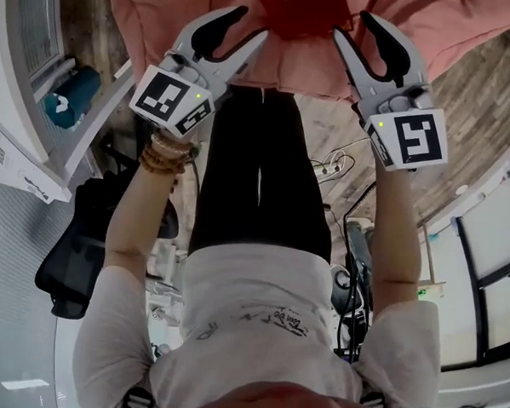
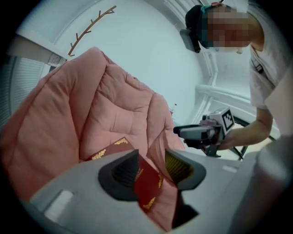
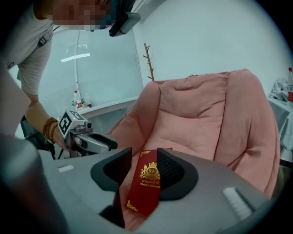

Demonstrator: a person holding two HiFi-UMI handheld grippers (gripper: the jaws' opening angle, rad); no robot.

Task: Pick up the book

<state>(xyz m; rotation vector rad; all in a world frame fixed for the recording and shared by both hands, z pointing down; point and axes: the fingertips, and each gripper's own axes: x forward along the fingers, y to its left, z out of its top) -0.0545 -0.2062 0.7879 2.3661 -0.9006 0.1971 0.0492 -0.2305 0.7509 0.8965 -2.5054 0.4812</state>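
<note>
A red book (image 1: 303, 9) with gold print lies on the seat of a pink cushioned chair (image 1: 154, 14). My left gripper (image 1: 252, 24) is at the book's left edge and my right gripper (image 1: 350, 25) at its right edge, both open. In the left gripper view the book (image 2: 149, 187) shows through the gap of the left gripper (image 2: 151, 167), past the pads and untouched. The right gripper (image 2: 183, 131) hovers further right. In the right gripper view the book (image 3: 145, 183) lies beyond the spread right gripper (image 3: 144, 167), with the left gripper (image 3: 100, 142) to the left.
The chair's padded back (image 3: 206, 114) rises behind the book. A branch-shaped coat rack (image 3: 149, 61) stands by the white wall. On the floor are a black bag (image 1: 78, 249) at the left, cables (image 1: 334, 165) and a teal object (image 1: 73, 95) by a white shelf.
</note>
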